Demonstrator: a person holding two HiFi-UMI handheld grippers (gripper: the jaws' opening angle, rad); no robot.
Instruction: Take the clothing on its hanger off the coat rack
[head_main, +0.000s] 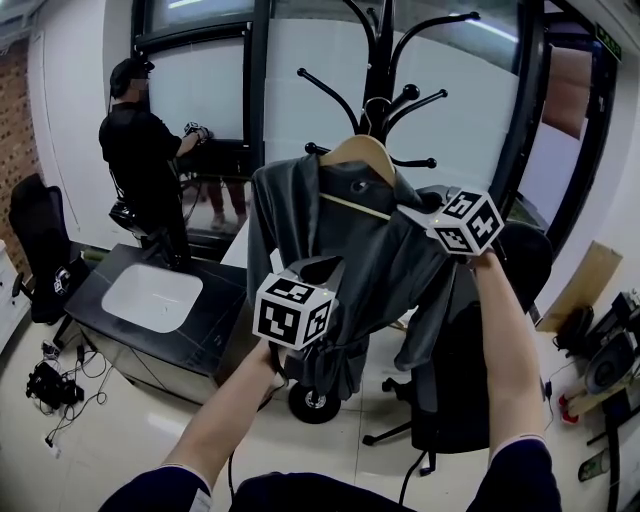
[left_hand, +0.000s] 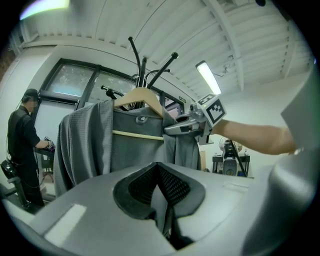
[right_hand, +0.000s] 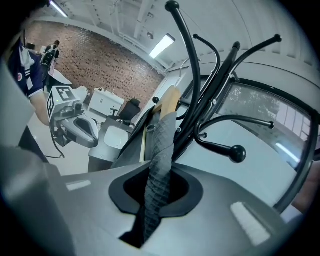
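The grey garment (head_main: 345, 250) hung on its wooden hanger (head_main: 358, 150), whose hook (head_main: 374, 108) sat among the arms of the coat rack (head_main: 378, 50). The right claw (right_hand: 152, 200) was clamped narrow on a fold of cloth beside the hanger's shoulder, and the left claw (left_hand: 162, 200) pinched the fabric lower down. Both gripped cloth only, not wood. A pull outward rather than a lift could drag the garment off the hanger, or snag the hook on a curved arm and tilt the rack.
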